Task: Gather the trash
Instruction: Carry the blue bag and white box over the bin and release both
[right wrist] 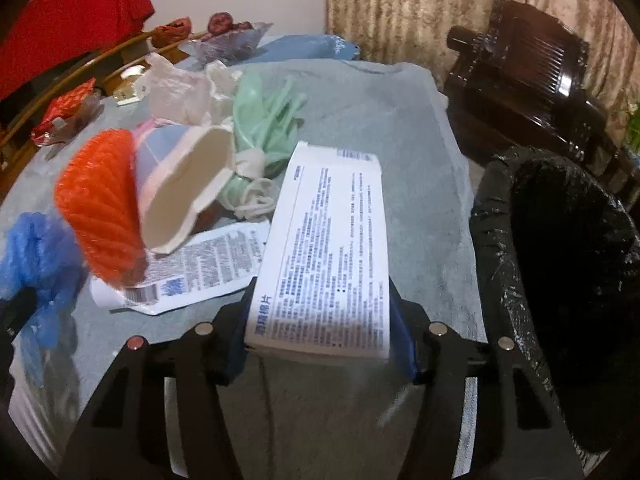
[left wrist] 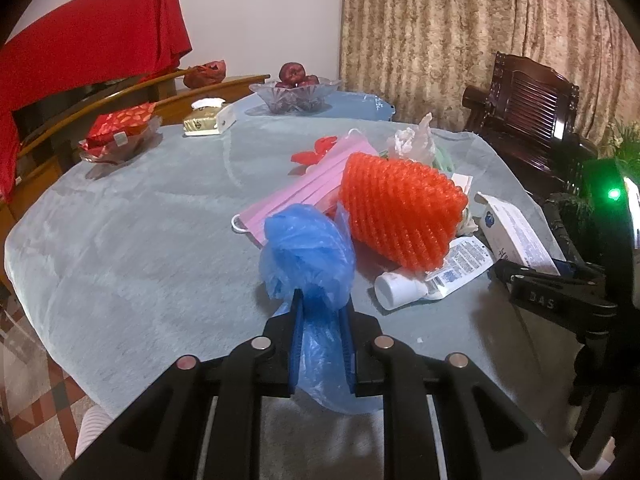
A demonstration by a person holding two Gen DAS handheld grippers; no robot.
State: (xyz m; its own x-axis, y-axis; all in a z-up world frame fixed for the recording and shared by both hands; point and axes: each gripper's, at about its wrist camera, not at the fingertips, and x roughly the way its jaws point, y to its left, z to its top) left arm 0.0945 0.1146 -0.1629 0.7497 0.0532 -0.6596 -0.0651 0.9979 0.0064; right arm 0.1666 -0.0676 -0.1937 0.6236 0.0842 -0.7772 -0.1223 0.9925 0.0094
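Note:
My left gripper is shut on a crumpled blue plastic bag, held just above the grey tablecloth; the bag also shows in the right wrist view. My right gripper is shut on a white printed box, which shows at the right edge of the left wrist view. A trash pile lies on the table: an orange foam net, a pink mask, a white tube, a paper cup and green plastic. A bin with a black liner stands to the right.
A glass bowl of apples, a tissue box and a dish with a red packet sit at the table's far side. A dark wooden chair stands at the right, a wooden bench with red cloth at the left.

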